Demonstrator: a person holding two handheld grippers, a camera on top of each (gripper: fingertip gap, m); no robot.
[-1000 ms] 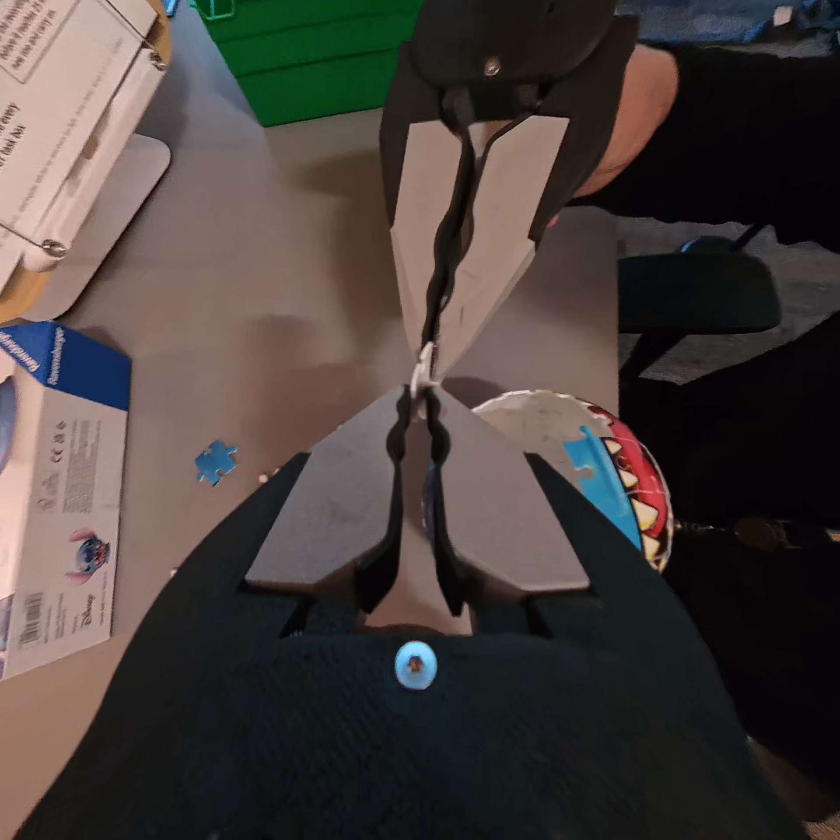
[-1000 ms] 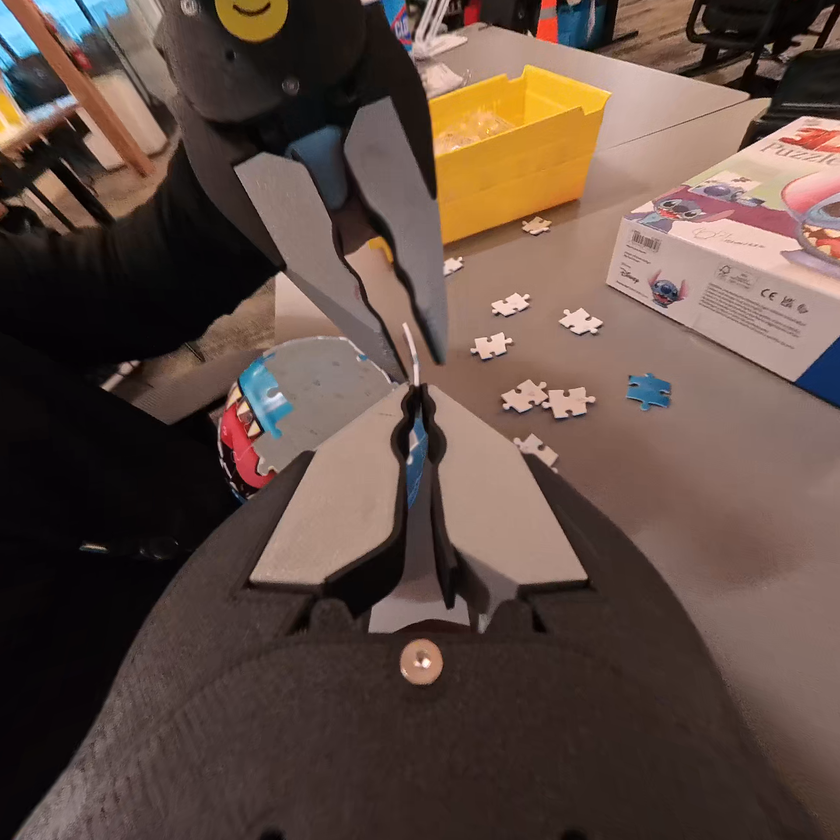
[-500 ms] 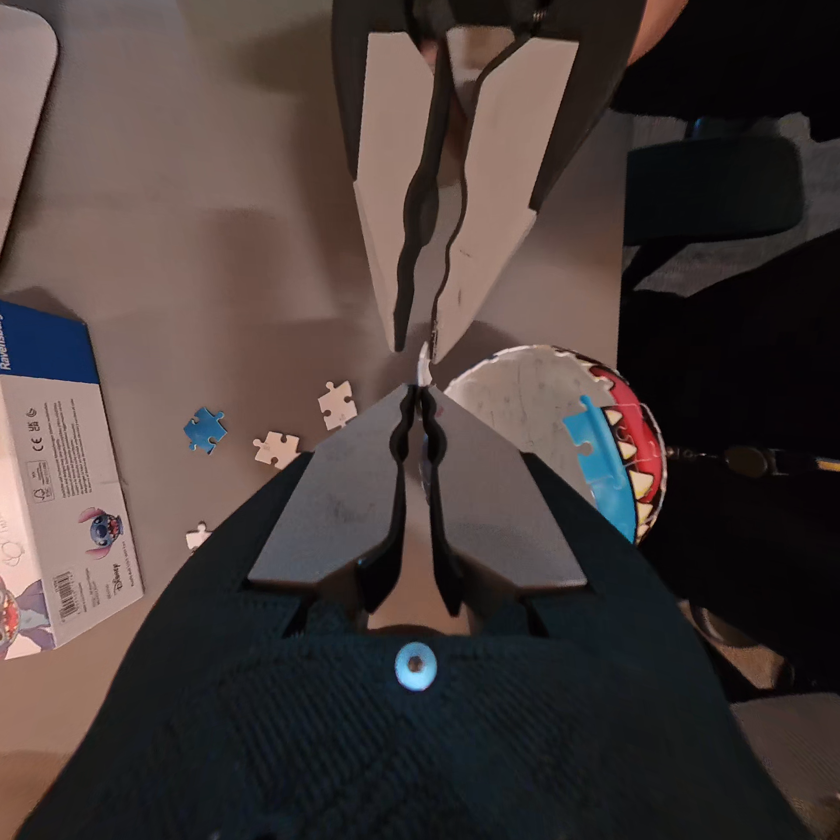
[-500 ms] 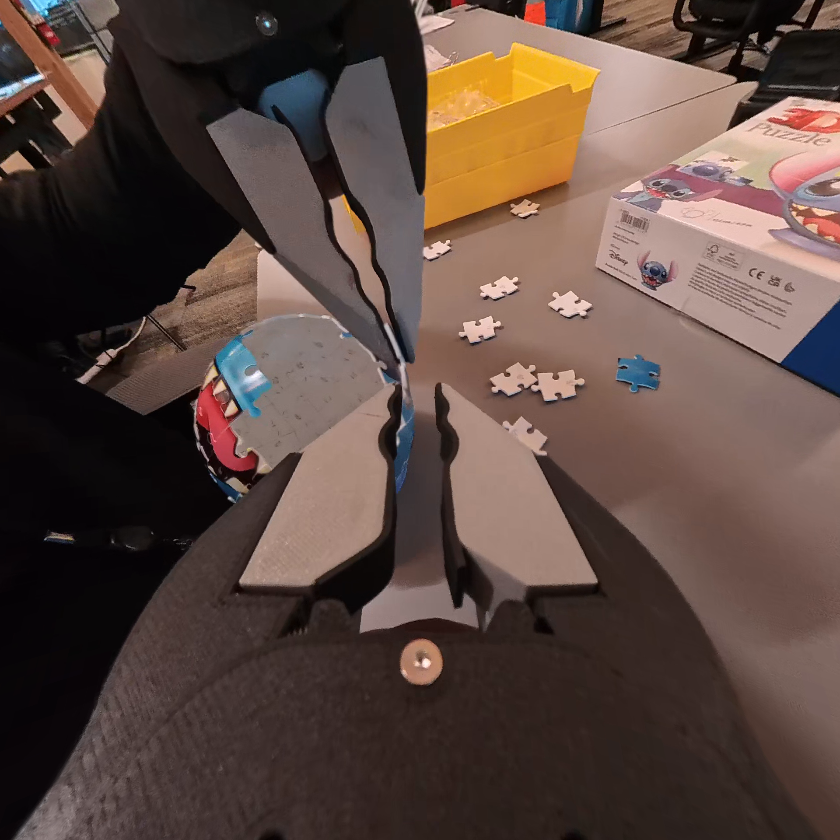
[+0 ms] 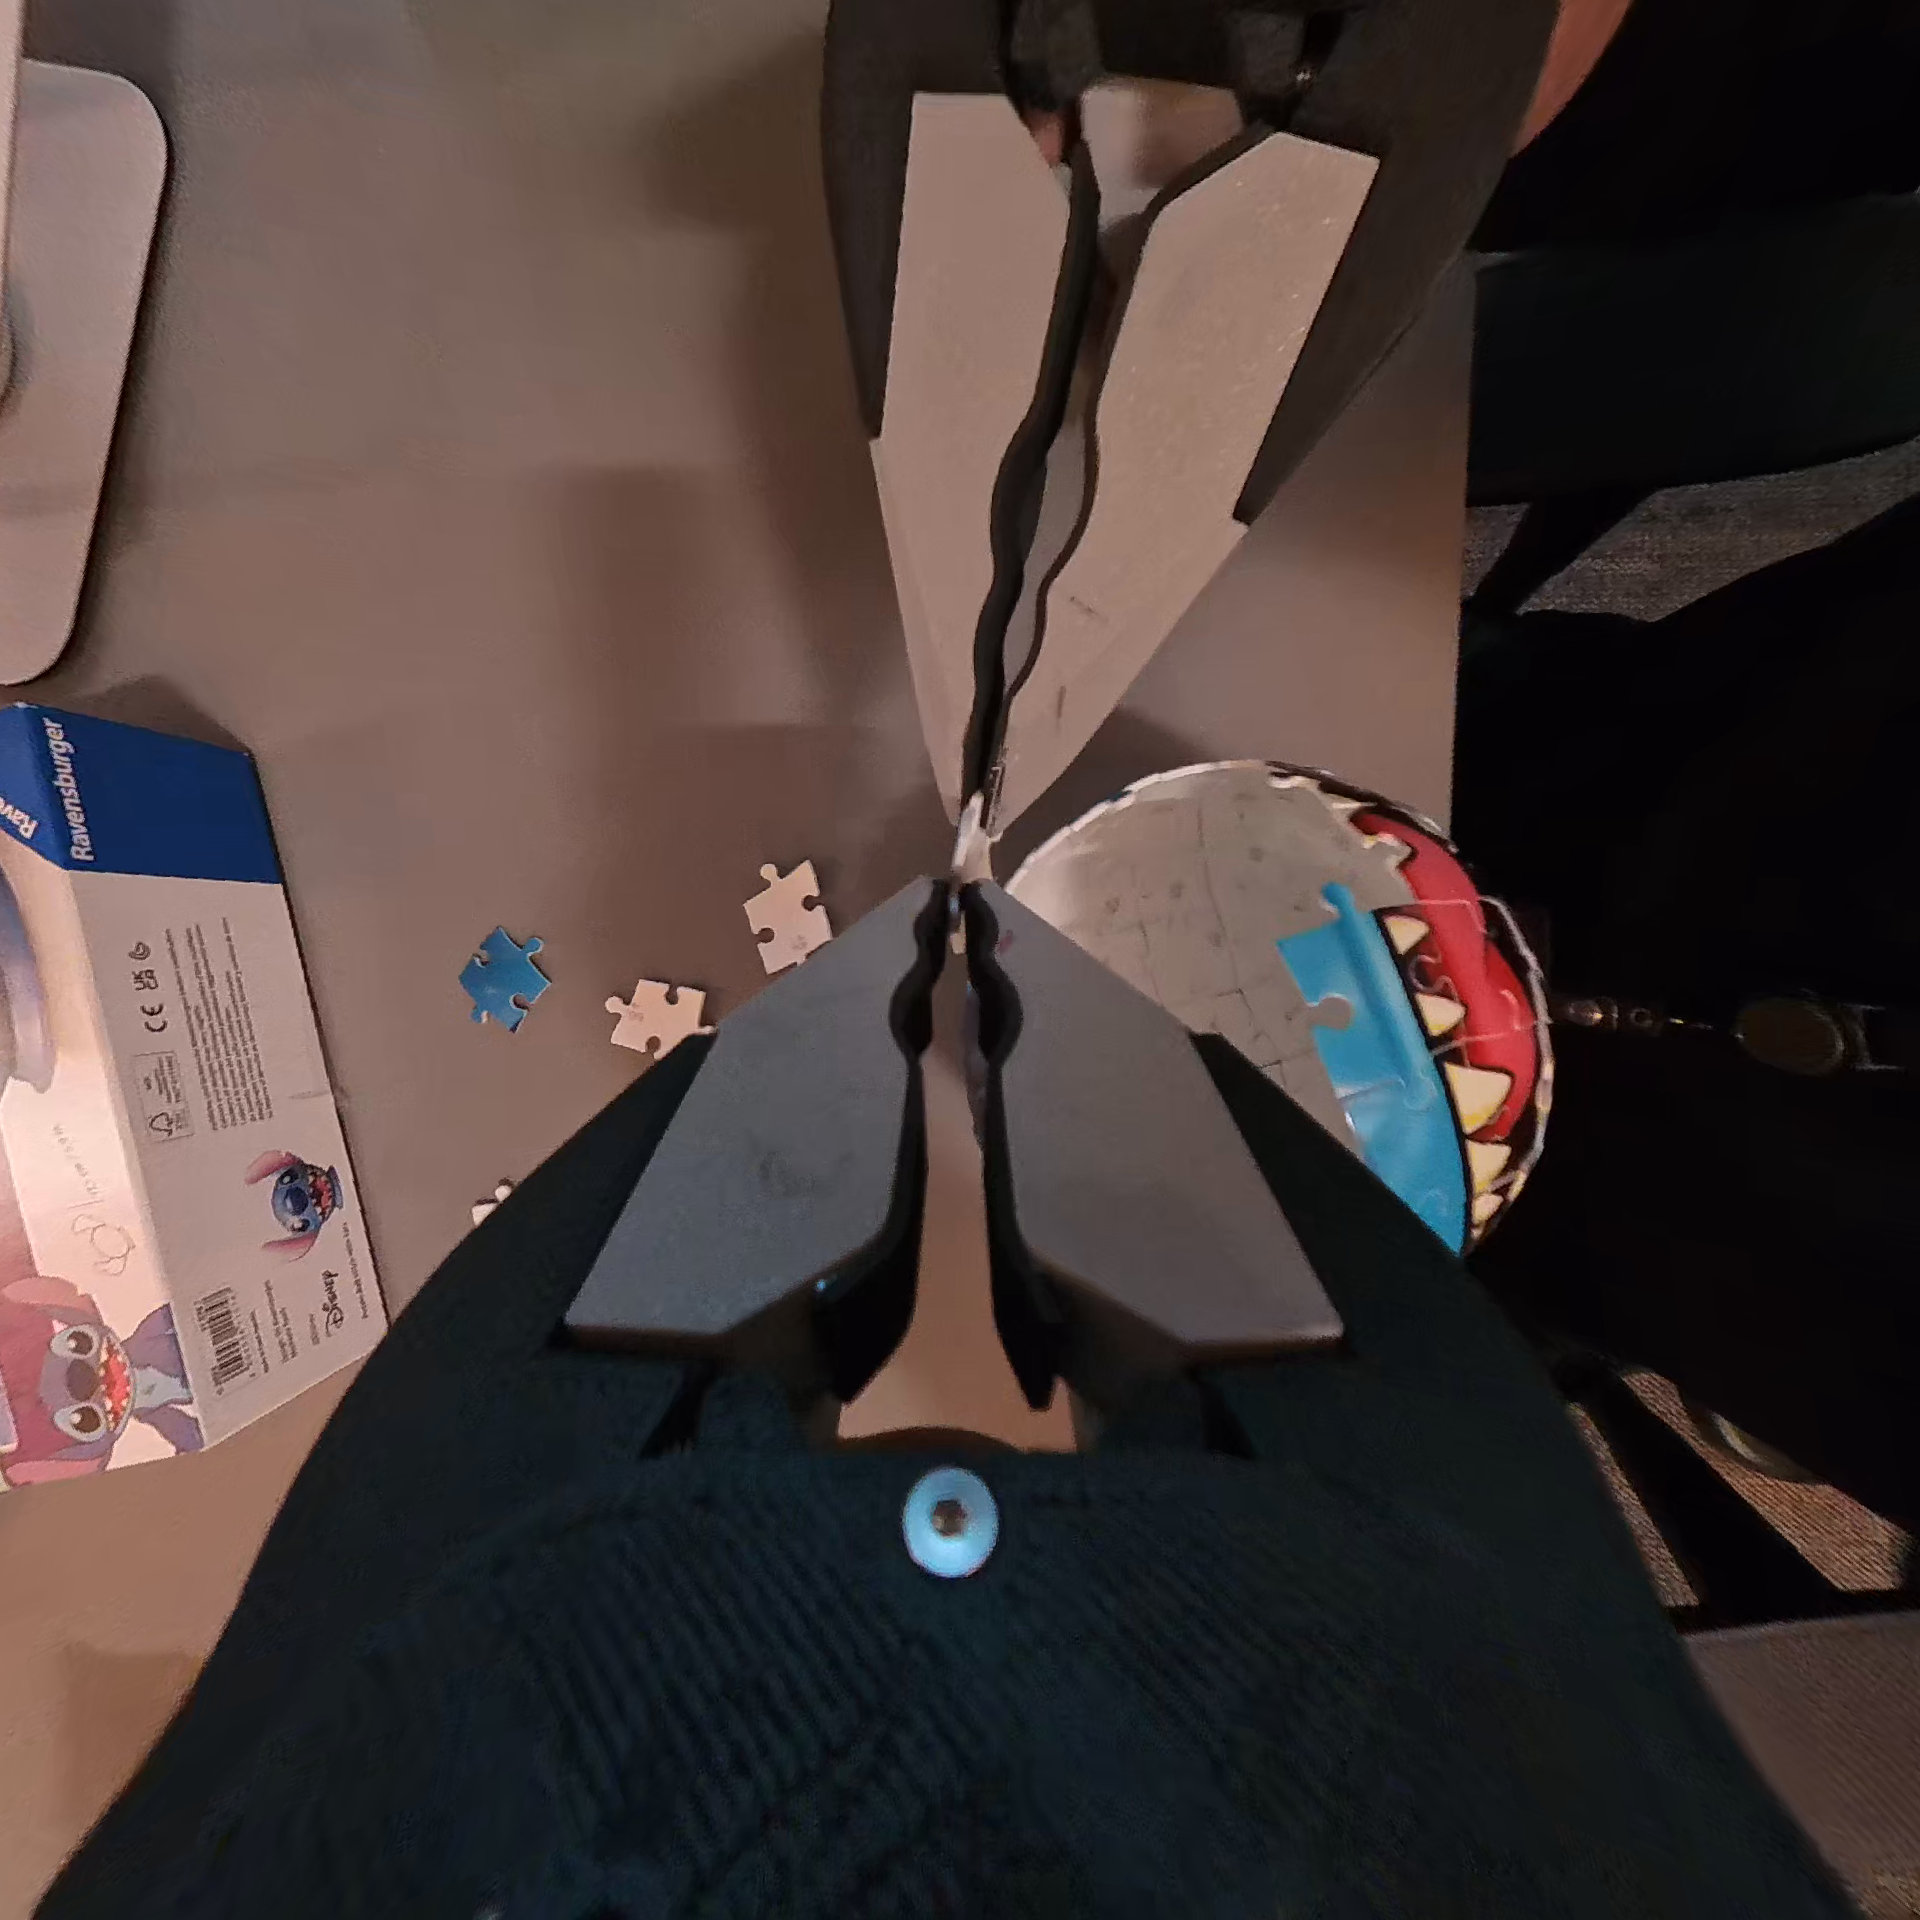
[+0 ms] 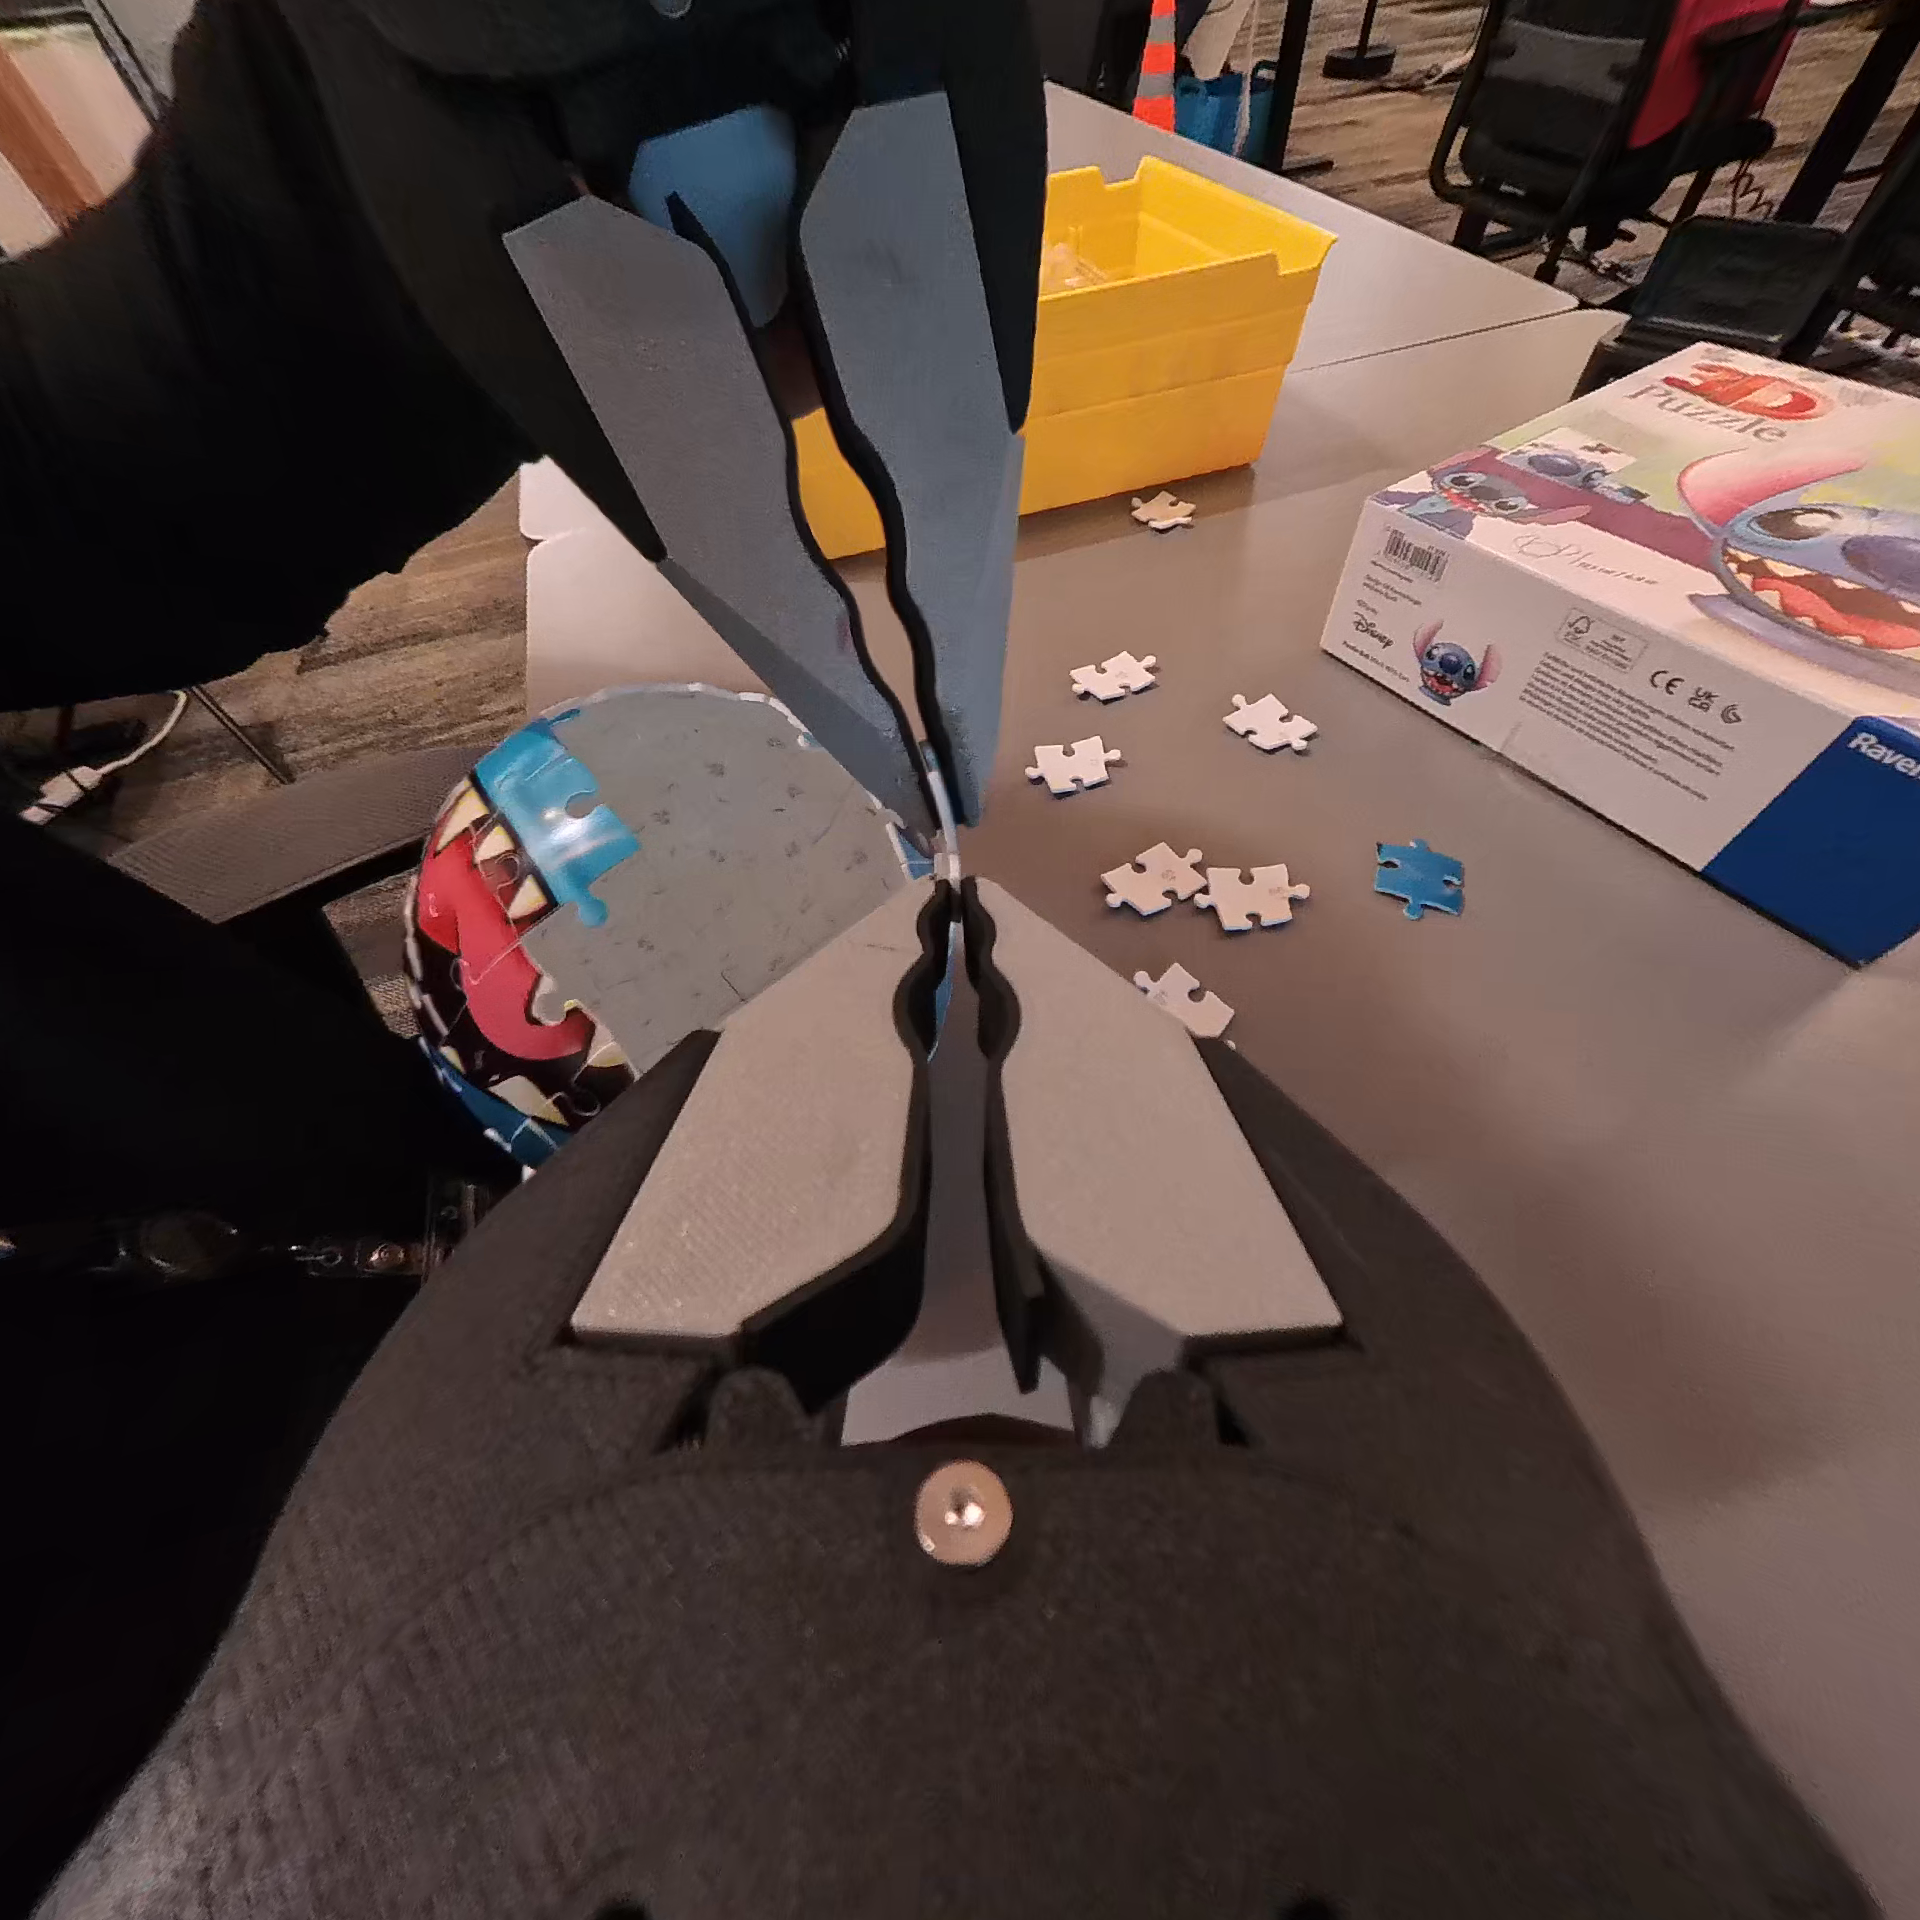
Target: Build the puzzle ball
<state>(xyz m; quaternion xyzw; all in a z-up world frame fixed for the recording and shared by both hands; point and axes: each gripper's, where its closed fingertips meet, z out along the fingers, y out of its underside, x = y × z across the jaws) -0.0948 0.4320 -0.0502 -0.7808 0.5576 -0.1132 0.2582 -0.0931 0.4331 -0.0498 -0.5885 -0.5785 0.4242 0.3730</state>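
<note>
- My left gripper (image 5: 961,902) has its fingers pressed nearly together, pinching the rim of the puzzle ball (image 5: 1236,966) at its upper left edge — a thin sliver of white piece edge shows between the tips.
- My right gripper (image 6: 956,891) is closed the same way from the opposite side, its tips meeting the same stretch of rim; in the left wrist view it comes down from the top, tip to tip with mine (image 5: 982,805).
- In the right wrist view the left gripper (image 6: 940,805) points down from above, fingers narrow, with the ball (image 6: 717,862) just to the left of both tips.
- The ball is a part-built open shell: I see its pale grey inside, a blue piece on its edge, and a red mouth with cream teeth on the outside. It sits at the edge of the grey table (image 6: 1558,1143); whether it rests on the table I cannot tell.
- Loose white pieces (image 6: 1205,888) lie scattered on the table beyond the tips, and one blue piece (image 6: 1418,878) lies face up near them.
- The puzzle box (image 6: 1662,644) stands further right, well apart from the ball.
- A yellow bin (image 6: 1153,343) sits behind the pieces.
</note>
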